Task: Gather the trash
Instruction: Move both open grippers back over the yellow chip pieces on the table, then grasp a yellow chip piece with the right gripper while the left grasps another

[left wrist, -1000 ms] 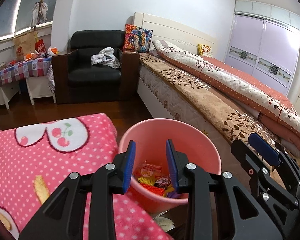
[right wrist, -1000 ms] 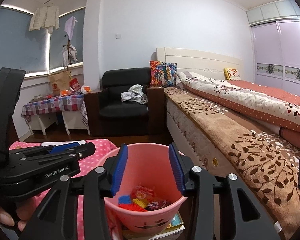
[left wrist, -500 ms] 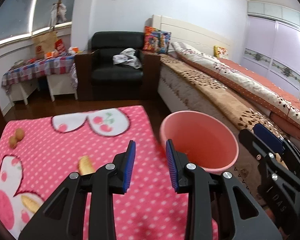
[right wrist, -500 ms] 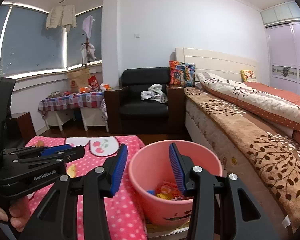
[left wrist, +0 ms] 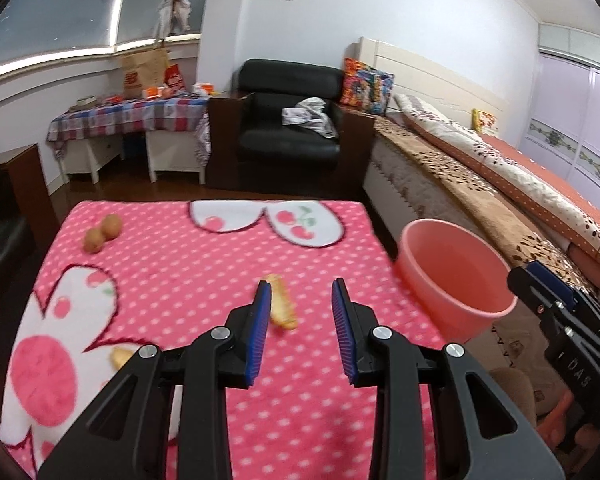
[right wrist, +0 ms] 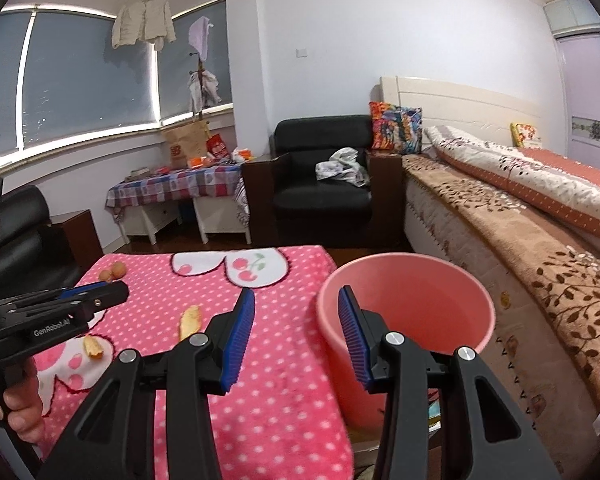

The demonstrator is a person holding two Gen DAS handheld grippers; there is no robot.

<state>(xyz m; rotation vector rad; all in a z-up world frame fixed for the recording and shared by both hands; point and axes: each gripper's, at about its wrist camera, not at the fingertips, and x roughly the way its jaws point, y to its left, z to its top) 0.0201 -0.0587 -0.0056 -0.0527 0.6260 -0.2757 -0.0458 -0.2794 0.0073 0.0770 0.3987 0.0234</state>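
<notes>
Left gripper: jaws apart, nothing held. It hovers above the pink dotted blanket. 1 peel lies on the blanket between the blue pads, closer to the left pad; whether that pad touches it cannot be told. A 2nd peel lies on the blanket to the left of the gripper and nearer its body. 2 round brown fruits, touching each other, sit well ahead and to the left, near the far left corner of the blanket.

Bucket: pink, upright, ahead and to the right of the left gripper, just beside the right edge of the blanket. Its contents are not visible from either view.

Right gripper: jaws apart, nothing held. Its right pad overlaps the near left rim of the bucket in view; contact cannot be told. Its left pad sits over the blanket. The 1st peel lies left of it, apart from the pad.

A bed runs along the right of both grippers. A black armchair stands ahead, past the far edge of the blanket.
</notes>
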